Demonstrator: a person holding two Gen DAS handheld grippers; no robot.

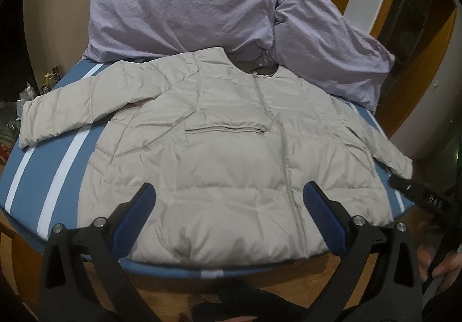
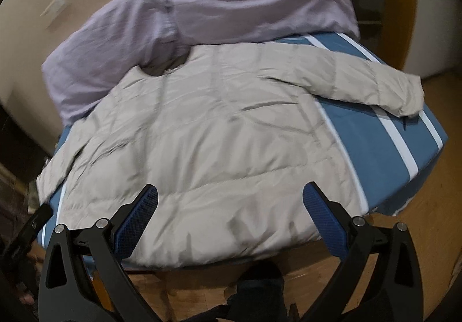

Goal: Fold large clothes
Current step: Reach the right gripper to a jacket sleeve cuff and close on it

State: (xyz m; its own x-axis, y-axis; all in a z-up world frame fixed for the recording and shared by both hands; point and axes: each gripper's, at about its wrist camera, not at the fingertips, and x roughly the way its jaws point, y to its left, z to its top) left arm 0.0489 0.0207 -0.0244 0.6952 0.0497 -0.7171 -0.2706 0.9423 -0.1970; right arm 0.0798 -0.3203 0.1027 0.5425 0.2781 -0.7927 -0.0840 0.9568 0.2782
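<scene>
Blue striped bed (image 1: 37, 177) has the beige puffer jacket (image 1: 231, 154) spread flat, both the left gripper (image 1: 228, 216) and right gripper (image 2: 229, 216) hover wide open over its hem holding nothing, and only the left view shows the chest pocket (image 1: 225, 129).

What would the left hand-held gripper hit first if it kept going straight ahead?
Most likely the beige puffer jacket, on its lower front. The left hand-held gripper is open and points at it; depth is hard to judge.
</scene>
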